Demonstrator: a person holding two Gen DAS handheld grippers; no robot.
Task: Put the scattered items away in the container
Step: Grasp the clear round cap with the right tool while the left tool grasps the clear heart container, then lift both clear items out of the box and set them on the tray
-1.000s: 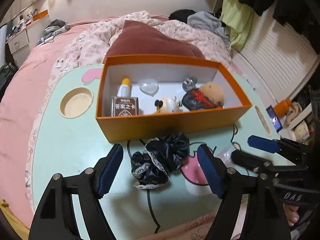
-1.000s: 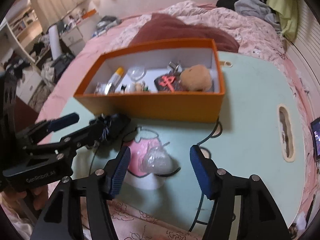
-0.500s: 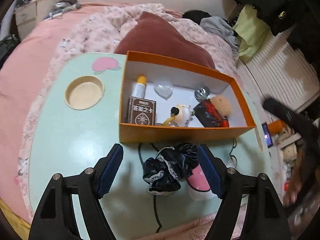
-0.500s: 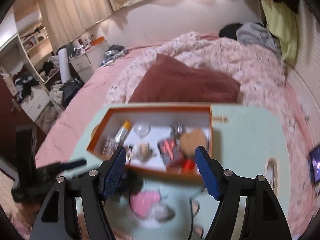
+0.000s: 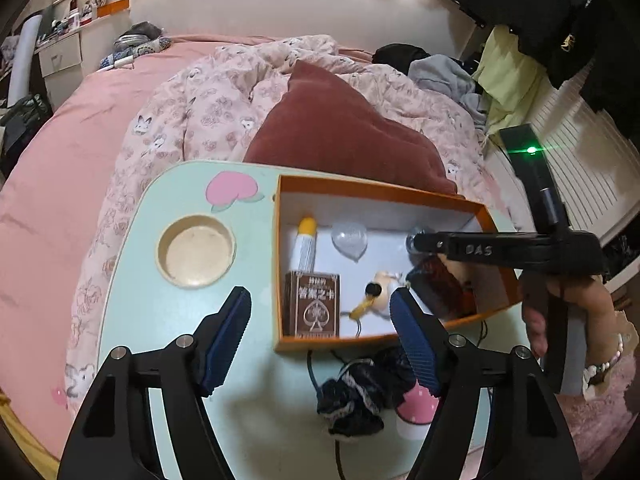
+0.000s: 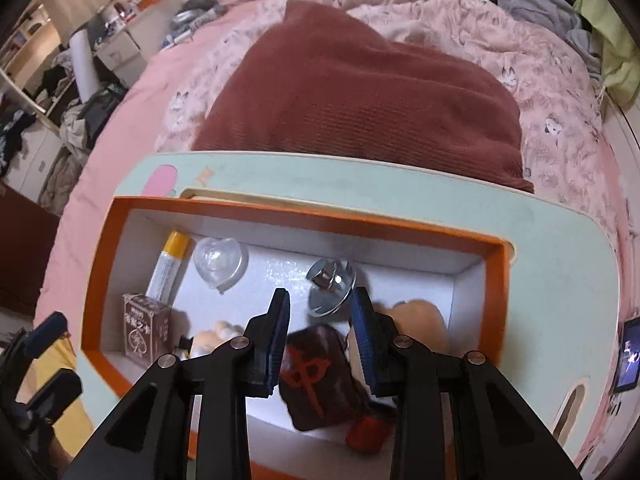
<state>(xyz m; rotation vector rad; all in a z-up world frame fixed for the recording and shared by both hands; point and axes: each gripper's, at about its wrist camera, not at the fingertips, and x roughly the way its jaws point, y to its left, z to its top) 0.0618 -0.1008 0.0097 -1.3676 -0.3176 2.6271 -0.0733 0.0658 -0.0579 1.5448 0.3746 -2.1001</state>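
Observation:
An orange box (image 5: 380, 190) (image 6: 304, 216) stands on the mint table (image 5: 180, 340). Inside lie a yellow-capped tube (image 6: 168, 264), a clear heart (image 6: 220, 264), a card pack (image 5: 314, 308), a silver piece (image 6: 340, 274) and a dark red pouch (image 6: 316, 376). A black scrunchie (image 5: 360, 396) lies on the table in front of the box, under my left gripper's right finger. My left gripper (image 5: 322, 340) is open, its jaws closing a little on nothing. My right gripper (image 6: 320, 296) (image 5: 420, 242) hovers over the box, its jaws closing with nothing between the pads.
The table has a round cup recess (image 5: 196, 250) at its left. Behind it are a maroon cushion (image 5: 340, 136) and a pink bed. A hand (image 5: 568, 312) holds the right gripper. A lit phone (image 6: 628, 356) lies off the table's right edge.
My right gripper left the clear wrapped item on the table, rose and swung over the box, and its jaws narrowed. My left gripper drew back, so the scrunchie now lies under its right finger.

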